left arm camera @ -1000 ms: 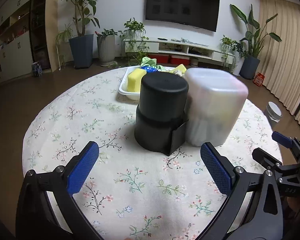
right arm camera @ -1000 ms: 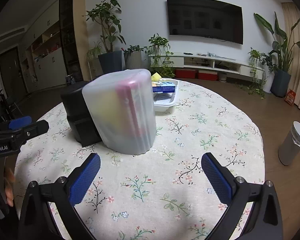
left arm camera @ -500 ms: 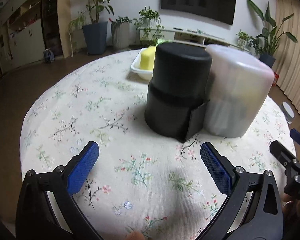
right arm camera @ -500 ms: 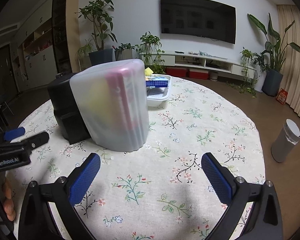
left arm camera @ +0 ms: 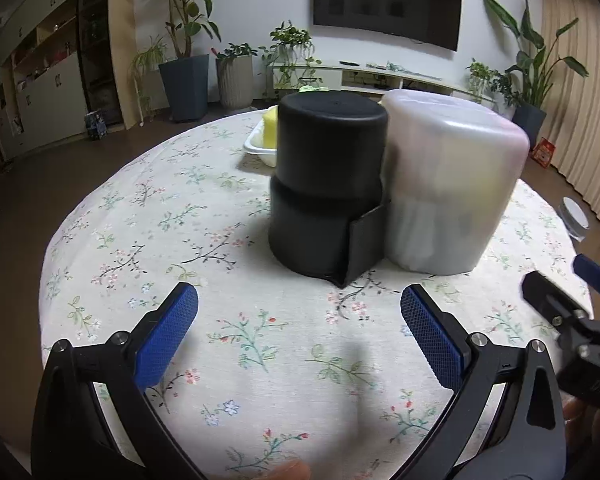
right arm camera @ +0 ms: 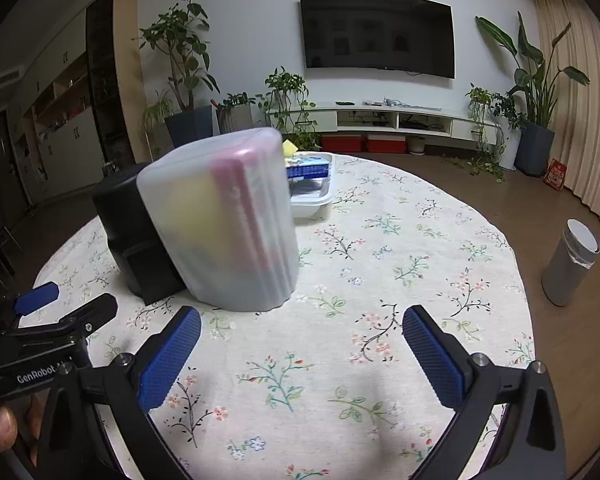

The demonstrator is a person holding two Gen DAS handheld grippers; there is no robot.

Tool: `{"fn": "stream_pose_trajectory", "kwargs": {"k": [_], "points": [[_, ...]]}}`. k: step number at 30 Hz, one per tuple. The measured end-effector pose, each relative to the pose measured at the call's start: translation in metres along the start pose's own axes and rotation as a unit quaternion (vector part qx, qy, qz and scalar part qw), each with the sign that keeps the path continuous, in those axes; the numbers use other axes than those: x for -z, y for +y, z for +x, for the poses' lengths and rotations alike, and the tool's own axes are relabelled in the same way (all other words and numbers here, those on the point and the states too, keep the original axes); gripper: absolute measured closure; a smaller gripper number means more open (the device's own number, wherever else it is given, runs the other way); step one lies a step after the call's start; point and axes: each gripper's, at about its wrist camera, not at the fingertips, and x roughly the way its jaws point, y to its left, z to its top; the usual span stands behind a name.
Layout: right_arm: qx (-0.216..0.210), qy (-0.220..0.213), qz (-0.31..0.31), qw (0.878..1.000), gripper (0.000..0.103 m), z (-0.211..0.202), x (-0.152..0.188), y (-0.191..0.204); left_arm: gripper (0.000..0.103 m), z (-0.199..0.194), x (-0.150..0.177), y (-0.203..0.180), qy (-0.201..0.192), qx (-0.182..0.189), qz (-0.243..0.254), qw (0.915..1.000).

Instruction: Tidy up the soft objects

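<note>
Your left gripper hangs wide open, empty, over the tablecloth. Ahead of you, black container touches frosted bin; white tray behind.

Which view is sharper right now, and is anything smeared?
Left wrist view: black container fairly crisp, frosted container slightly soft. Right wrist view: frosted container motion-blurred, contents only vague pink and yellow streaks; tablecloth print reads clearly. Both views bend the room's edges.

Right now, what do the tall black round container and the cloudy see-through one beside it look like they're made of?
Tall black round container: looks like matte, opaque plastic, with almost no shine. Cloudy see-through container: probably frosted translucent plastic, since pink and yellow shapes show dimly through its wall.
</note>
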Motion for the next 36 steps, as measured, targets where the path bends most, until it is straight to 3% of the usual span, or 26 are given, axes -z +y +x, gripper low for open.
{"fn": "stream_pose_trajectory", "kwargs": {"k": [10,36], "points": [[0.009,0.001,-0.008,1.000,0.000,0.000,0.001,0.008,0.000,-0.005,0.002,-0.004,-0.001,0.026,-0.009,0.9996],[0.025,-0.003,0.003,1.000,0.000,-0.004,0.000,0.004,0.000,-0.004,0.004,0.007,0.012,0.028,-0.030,0.9991]]}}
